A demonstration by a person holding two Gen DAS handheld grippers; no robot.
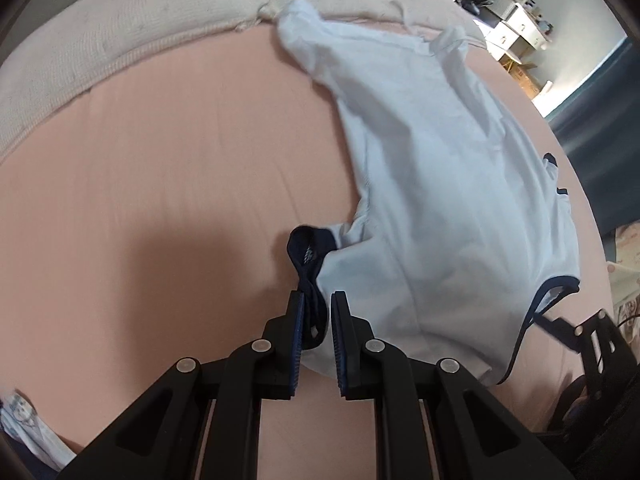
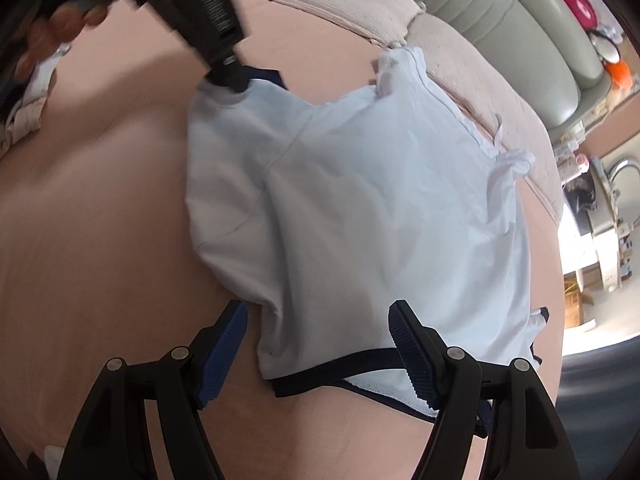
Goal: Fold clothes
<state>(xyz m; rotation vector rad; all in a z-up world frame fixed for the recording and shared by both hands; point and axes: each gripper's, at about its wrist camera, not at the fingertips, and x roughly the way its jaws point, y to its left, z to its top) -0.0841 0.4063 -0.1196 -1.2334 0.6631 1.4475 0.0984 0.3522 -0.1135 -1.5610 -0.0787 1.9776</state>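
Observation:
A pale blue shirt with navy trim lies spread on the pink bed sheet. My left gripper is shut on the shirt's navy sleeve cuff, which is bunched between the narrow-set fingers. In the right wrist view the same gripper pinches that cuff at the shirt's far left corner. My right gripper stands wide open over the near navy-trimmed edge, its jaws to either side of the cloth without closing on it. It also shows at the lower right of the left wrist view.
A cream knitted blanket lies along the far side of the bed, against a green padded headboard. White drawers and boxes stand beyond the bed. A person's hand holds the left gripper. Patterned cloth lies at the lower left.

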